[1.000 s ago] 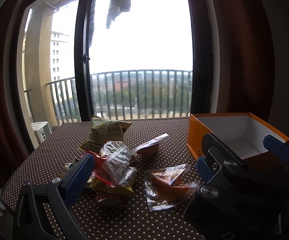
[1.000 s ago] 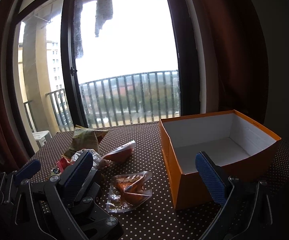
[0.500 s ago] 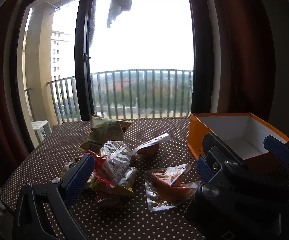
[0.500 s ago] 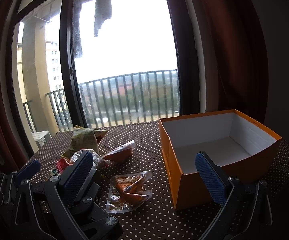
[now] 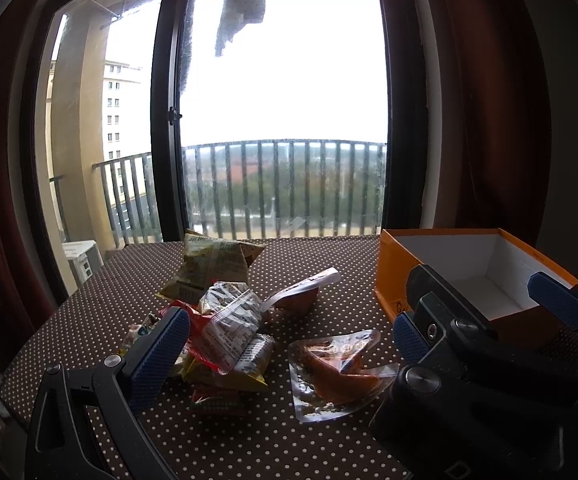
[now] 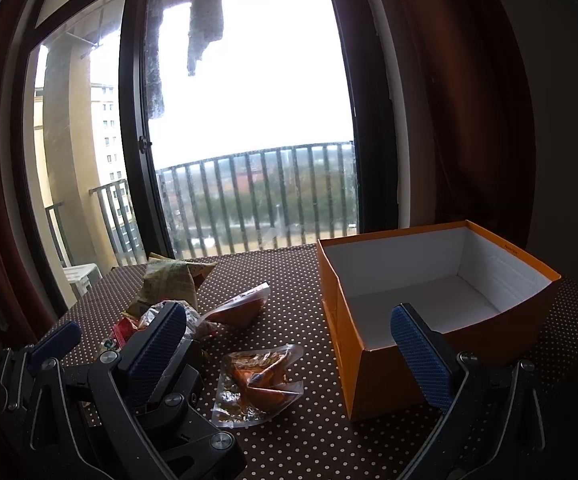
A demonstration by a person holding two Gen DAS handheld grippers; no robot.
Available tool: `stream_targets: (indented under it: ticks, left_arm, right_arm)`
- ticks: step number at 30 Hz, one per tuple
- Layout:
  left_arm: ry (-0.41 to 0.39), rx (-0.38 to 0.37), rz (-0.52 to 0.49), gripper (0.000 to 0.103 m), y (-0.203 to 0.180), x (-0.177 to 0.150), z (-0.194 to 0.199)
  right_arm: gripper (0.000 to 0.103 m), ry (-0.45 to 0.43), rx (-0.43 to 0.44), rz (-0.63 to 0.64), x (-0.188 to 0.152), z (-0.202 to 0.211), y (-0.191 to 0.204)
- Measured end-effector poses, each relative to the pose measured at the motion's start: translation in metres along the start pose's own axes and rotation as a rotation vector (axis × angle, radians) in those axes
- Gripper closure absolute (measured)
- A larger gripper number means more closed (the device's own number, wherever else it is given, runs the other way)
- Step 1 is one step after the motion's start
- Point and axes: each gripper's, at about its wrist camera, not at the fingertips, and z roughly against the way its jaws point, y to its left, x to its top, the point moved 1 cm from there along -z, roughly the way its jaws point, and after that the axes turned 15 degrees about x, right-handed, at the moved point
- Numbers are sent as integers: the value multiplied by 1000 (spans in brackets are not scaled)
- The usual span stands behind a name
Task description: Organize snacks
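Note:
Several snack packets lie on a brown polka-dot table (image 5: 321, 444): a clear vacuum pack of orange meat (image 5: 335, 372) (image 6: 259, 380), a pile of clear and red-yellow bags (image 5: 225, 336), a green-yellow bag (image 5: 209, 266) (image 6: 169, 280) behind, and a white-edged brown pack (image 5: 297, 294) (image 6: 239, 308). An open, empty orange box (image 6: 429, 304) (image 5: 469, 272) stands on the right. My left gripper (image 5: 285, 344) is open and empty, low over the snacks. My right gripper (image 6: 289, 344) is open and empty, between the vacuum pack and the box.
A tall window (image 5: 281, 120) with a balcony railing (image 5: 285, 184) lies beyond the table's far edge. Dark red curtains (image 6: 469, 100) hang at both sides. The table's left edge (image 5: 37, 344) drops off near the pile.

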Motion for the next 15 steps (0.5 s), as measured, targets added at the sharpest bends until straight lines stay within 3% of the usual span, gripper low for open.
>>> stream_targets:
  ticks: [15]
  left_arm:
    - [-16,28,-8,1,4,-1,0]
  right_arm:
    - [0,3,1,4,-3,-2,3]
